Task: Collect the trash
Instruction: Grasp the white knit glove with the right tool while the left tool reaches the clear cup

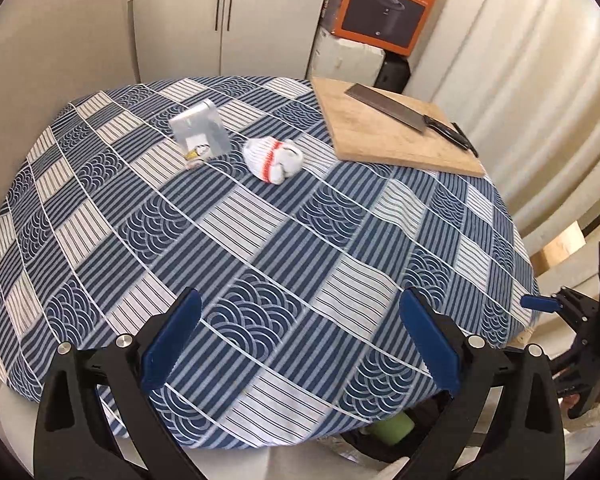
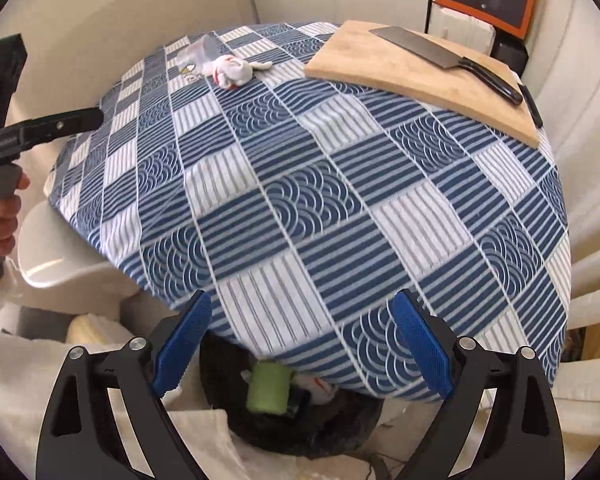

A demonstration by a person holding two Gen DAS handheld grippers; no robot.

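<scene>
Lying far across the table (image 1: 260, 248), crumpled white wrapper (image 1: 273, 159); left tool (image 1: 300, 344), right tool (image 2: 302, 344), both apart, empty

No text can be read with certainty. Pale lines of print are seen along the top of the orange box (image 1: 384, 4) behind the worktop, above a pictured dark pot, but they are too small and blurred to be made out.
</scene>
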